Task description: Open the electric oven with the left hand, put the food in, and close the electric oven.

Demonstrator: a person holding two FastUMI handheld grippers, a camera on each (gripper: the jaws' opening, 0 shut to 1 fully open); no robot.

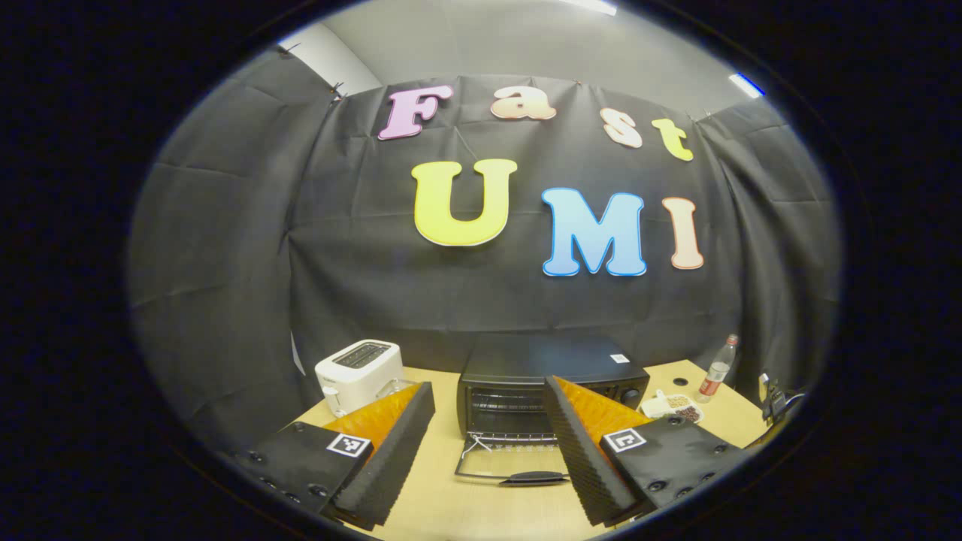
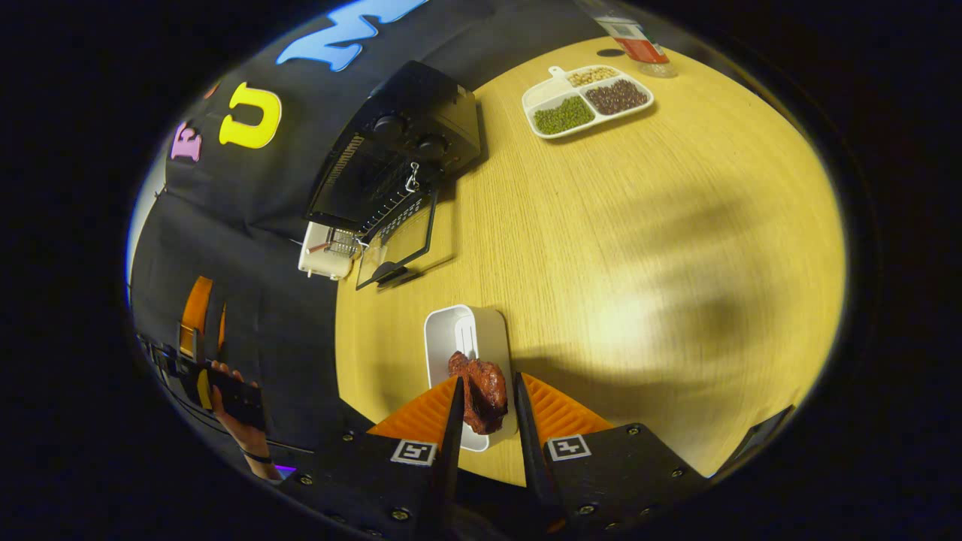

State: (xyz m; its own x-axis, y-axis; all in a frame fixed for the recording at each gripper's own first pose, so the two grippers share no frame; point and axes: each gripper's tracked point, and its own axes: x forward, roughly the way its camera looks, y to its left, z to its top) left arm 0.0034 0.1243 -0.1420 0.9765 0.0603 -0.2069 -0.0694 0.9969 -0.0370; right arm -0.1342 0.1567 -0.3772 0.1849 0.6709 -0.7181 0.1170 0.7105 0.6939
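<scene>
- Jaws of the right gripper (image 2: 485, 421) pinch the food (image 2: 481, 394), a browned piece, above its white tray (image 2: 460, 330) on the surface (image 2: 639, 248).
- Left gripper (image 1: 488, 443) jaws hang wide apart, holding nothing.
- Oven (image 1: 549, 383) door (image 1: 511, 466) lies folded down; approach level, clearing the rack.

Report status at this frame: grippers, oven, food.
Left gripper open, facing oven, door down. Right gripper shut on food above white tray. Path to oven looks clear.
</scene>
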